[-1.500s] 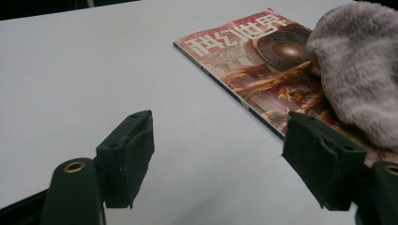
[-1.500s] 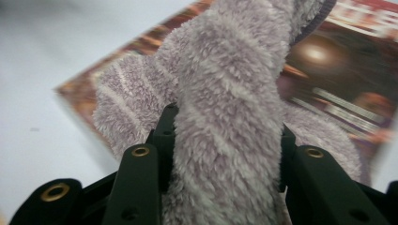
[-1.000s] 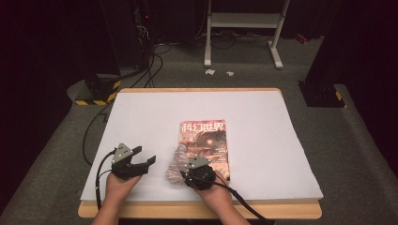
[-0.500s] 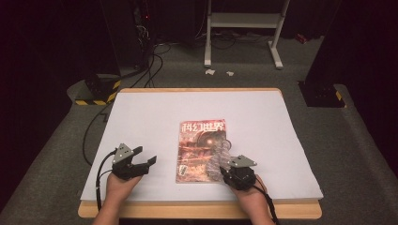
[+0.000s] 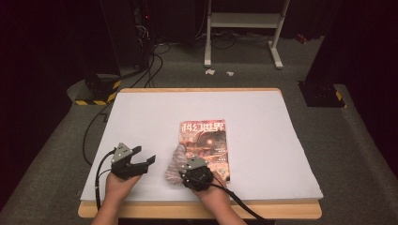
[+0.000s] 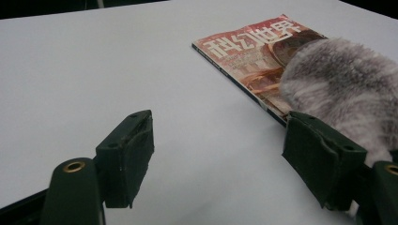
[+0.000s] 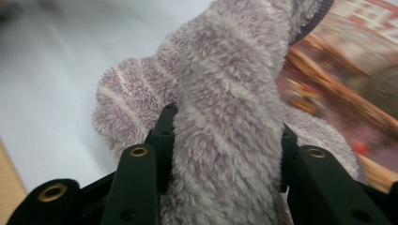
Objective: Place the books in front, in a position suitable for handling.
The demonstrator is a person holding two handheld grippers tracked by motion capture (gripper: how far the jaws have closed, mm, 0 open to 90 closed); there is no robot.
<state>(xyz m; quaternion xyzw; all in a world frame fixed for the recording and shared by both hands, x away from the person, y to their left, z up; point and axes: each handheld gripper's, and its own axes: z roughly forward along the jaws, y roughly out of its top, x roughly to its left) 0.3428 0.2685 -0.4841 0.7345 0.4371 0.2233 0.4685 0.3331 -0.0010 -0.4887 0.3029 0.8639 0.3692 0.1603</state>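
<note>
Right gripper [image 7: 220, 154] clamps the sock [image 7: 225, 93] (grey, fluffy).
The sock lies over the magazine's [image 5: 206, 140] edge at 7 o'clock; the left gripper [image 6: 220, 154], at the magazine's 8 o'clock, stands open with nothing inside.

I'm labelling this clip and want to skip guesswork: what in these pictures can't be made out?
- Magazine: its near left corner, in the high view, hidden by the right gripper and the fluffy grey cloth.
- Magazine cover in the right gripper view: blurred.
- Cloth's full shape: cut off by the frame edges in both gripper views.
- Left gripper: open, empty.
</note>
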